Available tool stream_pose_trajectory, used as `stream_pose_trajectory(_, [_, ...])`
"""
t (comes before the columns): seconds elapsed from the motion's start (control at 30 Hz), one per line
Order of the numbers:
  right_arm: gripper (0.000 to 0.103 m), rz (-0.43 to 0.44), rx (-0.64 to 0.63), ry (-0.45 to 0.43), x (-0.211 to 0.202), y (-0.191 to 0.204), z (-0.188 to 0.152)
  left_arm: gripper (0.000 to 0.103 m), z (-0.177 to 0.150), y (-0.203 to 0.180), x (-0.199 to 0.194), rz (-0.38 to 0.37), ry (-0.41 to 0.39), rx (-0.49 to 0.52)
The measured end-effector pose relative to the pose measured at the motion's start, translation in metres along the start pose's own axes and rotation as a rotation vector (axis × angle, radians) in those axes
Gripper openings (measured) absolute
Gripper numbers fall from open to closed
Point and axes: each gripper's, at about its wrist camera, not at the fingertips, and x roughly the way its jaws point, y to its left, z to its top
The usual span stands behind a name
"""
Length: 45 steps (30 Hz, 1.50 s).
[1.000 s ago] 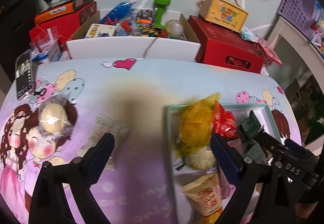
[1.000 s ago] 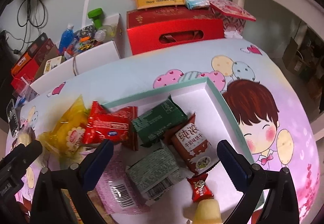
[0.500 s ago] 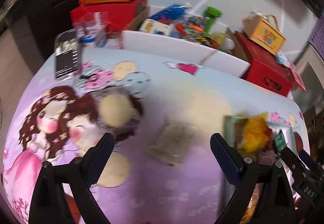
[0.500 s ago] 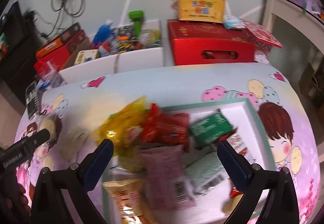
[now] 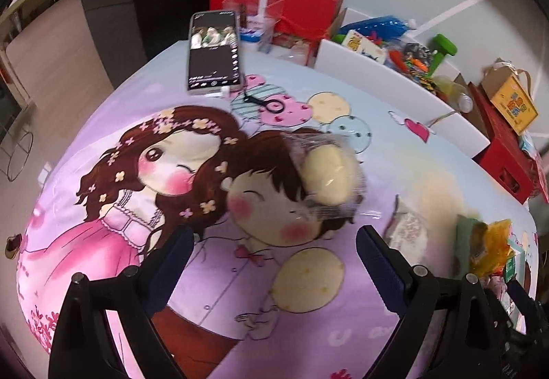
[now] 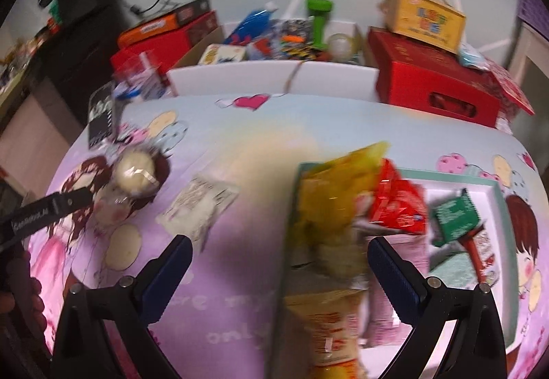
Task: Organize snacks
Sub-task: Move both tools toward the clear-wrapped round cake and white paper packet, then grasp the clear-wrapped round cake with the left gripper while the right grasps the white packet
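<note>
A clear-wrapped round bun [image 5: 327, 176] lies on the cartoon tablecloth just ahead of my open, empty left gripper [image 5: 274, 255]. It also shows in the right wrist view [image 6: 135, 171]. A pale flat snack packet [image 5: 406, 229] lies right of the bun, also seen in the right wrist view [image 6: 199, 207]. My right gripper [image 6: 279, 262] is open and empty over the left rim of the green-edged tray [image 6: 497, 185], which holds a yellow bag [image 6: 334, 193], a red packet [image 6: 398, 204], a green packet [image 6: 453, 216] and others.
A phone [image 5: 213, 51] lies at the table's far left corner beside a clear plastic box [image 5: 254, 19]. A white box of toys [image 6: 271, 77] and red boxes [image 6: 432, 84] stand behind the table. The left gripper's finger [image 6: 51, 207] shows in the right wrist view.
My left gripper has swung left from the tray to face the wrapped bun. My right gripper has shifted left from over the tray's middle to its left rim.
</note>
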Motion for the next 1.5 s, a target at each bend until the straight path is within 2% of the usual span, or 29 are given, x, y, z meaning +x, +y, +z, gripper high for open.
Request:
stream_pose_trajectory(0.37, [0.103, 0.066, -0.088, 0.034, 0.026, 0.05, -0.005, 0.096, 0.007, 0.01, 0.02, -0.06, 0.033, -0.047])
stream_pose_trajectory(0.5, [0.103, 0.062, -0.086, 0.039, 0.038, 0.056, -0.001, 0.096, 0.016, 0.01, 0.026, -0.107, 0.039, -0.058])
stream_pose_trajectory(0.73, [0.103, 0.06, -0.062, 0.051, 0.061, 0.062, 0.016, 0.096, 0.035, 0.0, 0.039, -0.143, 0.047, -0.029])
stream_pose_trajectory(1.07, [0.103, 0.045, -0.045, 0.07, 0.091, 0.068, 0.031, 0.096, 0.051, -0.021, 0.062, -0.159, 0.073, 0.04])
stream_pose_trajectory(1.5, [0.103, 0.009, -0.046, 0.109, 0.116, 0.073, 0.029, 0.095, 0.054, -0.037, 0.089, -0.154, 0.106, 0.077])
